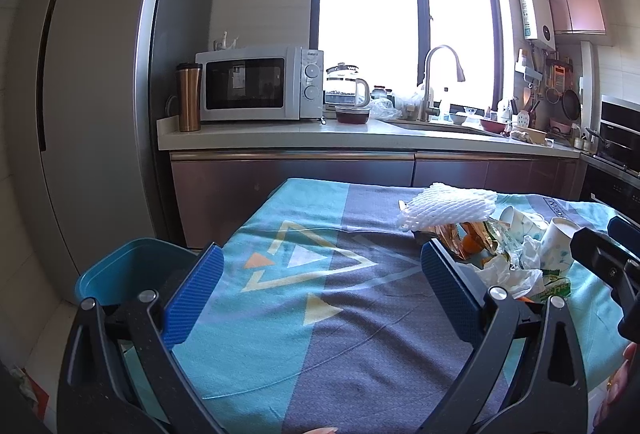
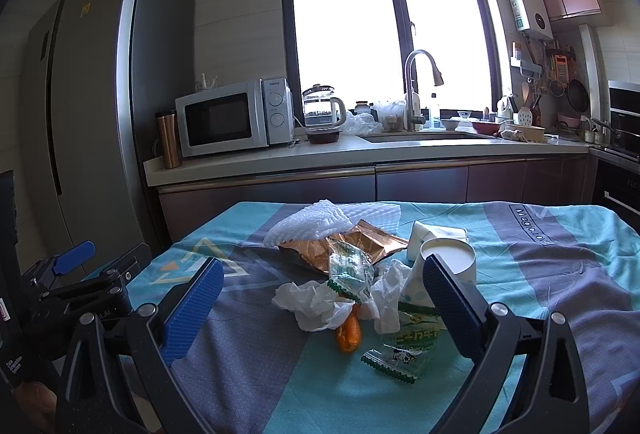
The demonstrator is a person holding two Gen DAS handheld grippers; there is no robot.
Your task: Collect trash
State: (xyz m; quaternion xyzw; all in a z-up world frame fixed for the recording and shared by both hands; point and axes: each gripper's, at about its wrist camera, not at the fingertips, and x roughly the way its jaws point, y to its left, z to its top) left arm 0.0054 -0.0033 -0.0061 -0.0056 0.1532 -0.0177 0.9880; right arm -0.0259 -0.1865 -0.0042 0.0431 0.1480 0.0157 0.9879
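Note:
A pile of trash lies on the cloth-covered table (image 2: pixel 560 274): white foam fruit netting (image 2: pixel 320 222), a copper foil bag (image 2: pixel 352 246), crumpled white plastic (image 2: pixel 312 306), green snack wrappers (image 2: pixel 348 270), an orange peel piece (image 2: pixel 348 332) and paper cups (image 2: pixel 448 258). My right gripper (image 2: pixel 320 314) is open and empty, with the pile between and just beyond its fingers. My left gripper (image 1: pixel 320 298) is open and empty over bare cloth, left of the pile (image 1: pixel 480 242). A teal bin (image 1: pixel 132 270) stands below the table's left edge.
A tall fridge (image 1: pixel 88 94) stands at the left. Behind the table runs a kitchen counter (image 2: pixel 360 154) with a microwave (image 2: pixel 232 118), a kettle (image 2: pixel 322 112), a sink faucet (image 2: pixel 416 90) and dishes. An oven (image 2: pixel 624 138) is at the right.

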